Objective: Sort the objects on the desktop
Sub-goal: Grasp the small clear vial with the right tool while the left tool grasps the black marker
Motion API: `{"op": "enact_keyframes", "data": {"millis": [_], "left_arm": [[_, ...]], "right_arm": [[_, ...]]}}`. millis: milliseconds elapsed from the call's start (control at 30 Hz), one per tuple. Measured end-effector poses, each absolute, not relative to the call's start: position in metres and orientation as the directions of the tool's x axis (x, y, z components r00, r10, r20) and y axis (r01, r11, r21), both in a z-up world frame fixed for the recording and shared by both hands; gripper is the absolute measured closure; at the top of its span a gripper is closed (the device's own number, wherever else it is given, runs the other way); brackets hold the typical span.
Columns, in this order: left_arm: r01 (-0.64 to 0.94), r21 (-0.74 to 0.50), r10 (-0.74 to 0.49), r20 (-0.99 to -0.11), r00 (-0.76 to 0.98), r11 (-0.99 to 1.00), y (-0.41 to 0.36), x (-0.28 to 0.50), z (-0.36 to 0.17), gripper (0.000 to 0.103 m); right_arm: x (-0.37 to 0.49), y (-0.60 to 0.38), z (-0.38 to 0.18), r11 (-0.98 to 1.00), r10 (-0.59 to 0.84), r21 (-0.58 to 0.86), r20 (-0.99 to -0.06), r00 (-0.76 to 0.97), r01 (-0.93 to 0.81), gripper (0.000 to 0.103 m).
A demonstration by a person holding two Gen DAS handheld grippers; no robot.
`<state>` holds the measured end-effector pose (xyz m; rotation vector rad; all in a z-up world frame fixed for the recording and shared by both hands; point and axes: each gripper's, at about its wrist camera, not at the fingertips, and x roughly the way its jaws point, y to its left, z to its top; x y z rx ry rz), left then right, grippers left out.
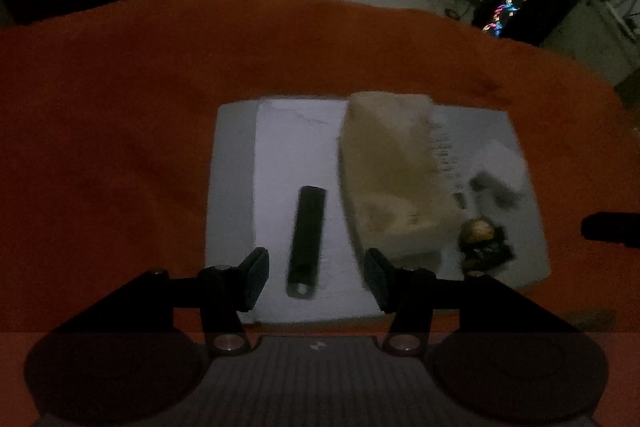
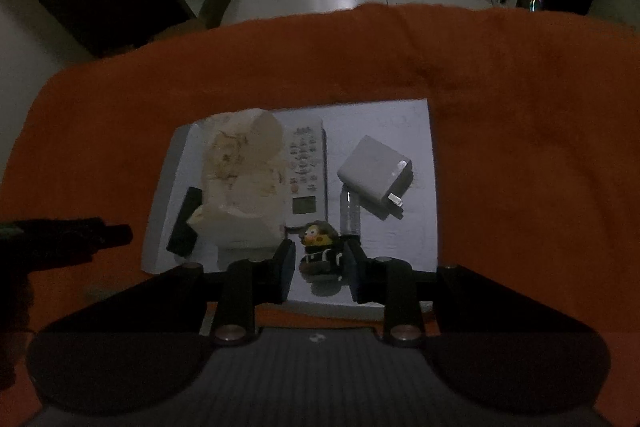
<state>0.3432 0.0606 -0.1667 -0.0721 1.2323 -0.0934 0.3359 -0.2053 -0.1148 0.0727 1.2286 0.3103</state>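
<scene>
Both views are dim, and the left wrist view is smeared by blur.

In the left wrist view the left gripper (image 1: 316, 277) sits at the bottom centre of the frame, its jaws moderately wide with nothing between the pads. Just above the gap, slightly left of centre, a black cylinder (image 1: 306, 241) lies lengthwise on a white sheet (image 1: 288, 147), its near end showing a pale round cap. To the right of it stands a cream tissue pack (image 1: 390, 171), reaching from the middle of the frame down to the right finger. Further right, near the lower right of the sheet, a small yellow-faced toy figure (image 1: 482, 239) is just recognisable. The sheet lies on an orange cloth (image 1: 120, 107) that covers the surface.

In the right wrist view the right gripper (image 2: 316, 269) is at the bottom centre, jaws narrow, with the toy figure (image 2: 320, 251) standing between the pads. Whether the pads actually press on it cannot be told in this light; they look close on both sides. Above the figure, a white remote control (image 2: 307, 173) lies lengthwise at the centre, the tissue pack (image 2: 244, 175) touching its left side. A white charger (image 2: 376, 175) with its prongs pointing to the lower right sits in the right half of the sheet, and a small clear bottle (image 2: 350, 213) lies between it and the remote. The black cylinder (image 2: 185, 223) lies at the left edge of the sheet. The other gripper's dark tip enters from the left edge of the frame.
</scene>
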Motion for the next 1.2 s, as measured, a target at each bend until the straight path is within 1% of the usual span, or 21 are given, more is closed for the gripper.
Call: {"op": "enact_keyframes", "data": {"millis": [133,300,633,900,1067,1100,1133,1200], "left_arm": [[0.044,-0.078,-0.088,-0.944,0.317,0.996,0.06,0.358,-0.185,0.055],[0.05,-0.106,-0.116,-0.956,0.271,0.993,0.06,0.372,-0.209,0.052],[0.069,-0.114,-0.126,-0.968,0.215,0.991,0.05,0.386,-0.238,0.052],[0.063,-0.11,-0.12,-0.974,0.193,0.992,0.045,0.391,-0.246,0.052],[0.079,-0.083,-0.096,-0.979,0.179,0.993,0.04,0.39,-0.246,0.052],[0.079,-0.079,-0.092,-0.981,0.173,0.994,0.039,0.389,-0.248,0.057],[0.076,-0.083,-0.094,-0.983,0.16,0.994,0.039,0.389,-0.25,0.067],[0.079,-0.08,-0.091,-0.985,0.145,0.994,0.038,0.387,-0.253,0.081]], "right_arm": [[0.361,-0.207,-0.141,0.966,0.233,0.191,-0.935,0.267,-0.175,0.073],[0.384,-0.208,-0.169,0.973,0.206,0.174,-0.952,0.225,-0.153,0.073],[0.407,-0.191,-0.221,0.973,0.198,0.176,-0.97,0.14,-0.15,0.071],[0.414,-0.177,-0.236,0.977,0.152,0.129,-0.979,0.134,-0.168,0.071],[0.405,-0.17,-0.237,0.976,0.089,0.057,-0.984,0.151,-0.208,0.071],[0.402,-0.168,-0.237,0.974,0.081,0.045,-0.984,0.158,-0.221,0.071],[0.399,-0.167,-0.238,0.973,0.071,0.032,-0.984,0.165,-0.229,0.072],[0.393,-0.165,-0.239,0.971,0.05,0.005,-0.982,0.181,-0.24,0.076]]}}
